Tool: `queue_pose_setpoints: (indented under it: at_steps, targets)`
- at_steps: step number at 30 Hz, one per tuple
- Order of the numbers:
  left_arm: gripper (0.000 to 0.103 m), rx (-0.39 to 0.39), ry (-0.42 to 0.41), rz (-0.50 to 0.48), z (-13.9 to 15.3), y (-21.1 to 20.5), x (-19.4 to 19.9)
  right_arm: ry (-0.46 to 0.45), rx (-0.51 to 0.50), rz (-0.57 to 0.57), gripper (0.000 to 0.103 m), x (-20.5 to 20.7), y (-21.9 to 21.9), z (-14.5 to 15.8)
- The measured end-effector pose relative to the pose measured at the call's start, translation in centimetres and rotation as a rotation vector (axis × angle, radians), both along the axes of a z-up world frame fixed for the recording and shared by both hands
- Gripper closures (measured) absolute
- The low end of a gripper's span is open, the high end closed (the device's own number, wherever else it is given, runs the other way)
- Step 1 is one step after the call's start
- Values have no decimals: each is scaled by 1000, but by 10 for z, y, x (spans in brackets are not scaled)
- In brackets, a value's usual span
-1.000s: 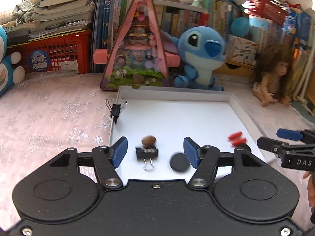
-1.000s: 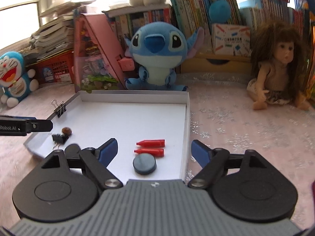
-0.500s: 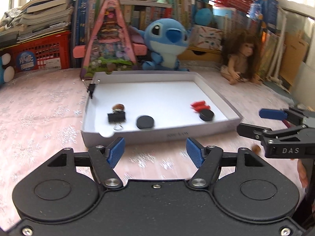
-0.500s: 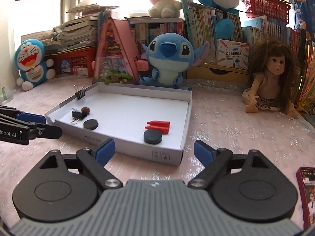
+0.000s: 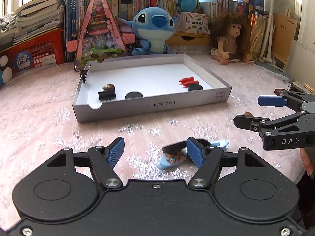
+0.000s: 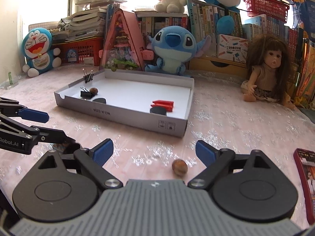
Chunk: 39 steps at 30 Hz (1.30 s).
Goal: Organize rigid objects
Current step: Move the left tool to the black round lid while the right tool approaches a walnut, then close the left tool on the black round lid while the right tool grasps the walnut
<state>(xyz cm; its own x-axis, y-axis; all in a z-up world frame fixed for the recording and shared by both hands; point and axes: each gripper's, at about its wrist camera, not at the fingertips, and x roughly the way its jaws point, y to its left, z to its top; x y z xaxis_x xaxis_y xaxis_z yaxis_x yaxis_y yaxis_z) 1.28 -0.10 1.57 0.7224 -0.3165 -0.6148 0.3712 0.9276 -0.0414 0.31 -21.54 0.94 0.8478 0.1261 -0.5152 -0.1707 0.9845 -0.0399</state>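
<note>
Both the left tongs (image 5: 155, 152) and the right tongs (image 6: 154, 151) are spread wide, grasping nothing. A brown nut (image 6: 179, 167) lies on the pink surface (image 6: 226, 122) between the right tongs' fingers, outside the white tray (image 6: 126, 116).

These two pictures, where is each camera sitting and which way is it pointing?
Left wrist: on the left gripper, open, looking forward over the table at the white tray; the right gripper pokes in at the right edge.
Right wrist: on the right gripper, open above a brown nut, facing the same tray; the left gripper shows at left.
Shared: tray, Stitch plush, doll.
</note>
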Motion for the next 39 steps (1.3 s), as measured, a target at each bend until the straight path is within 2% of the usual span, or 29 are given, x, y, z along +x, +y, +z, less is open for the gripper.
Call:
queue_pose_setpoints:
  at_steps: [9, 18, 22, 26, 39]
  targets:
    - [35, 4, 32, 20, -13, 2, 3, 36, 29, -41, 8, -2, -7, -15]
    - [37, -14, 30, 22, -14, -3, 4, 32, 0, -27, 8, 1, 1, -17]
    - [44, -69, 53, 20, -15, 0, 7, 38, 3, -36, 8, 3, 0, -18]
    - [57, -93, 59, 33, -15, 0, 10, 45, 8, -43, 8, 3, -1, -20]
    - [69, -90, 49, 29, -16, -5, 9, 44, -3, -50, 8, 2, 1, -22]
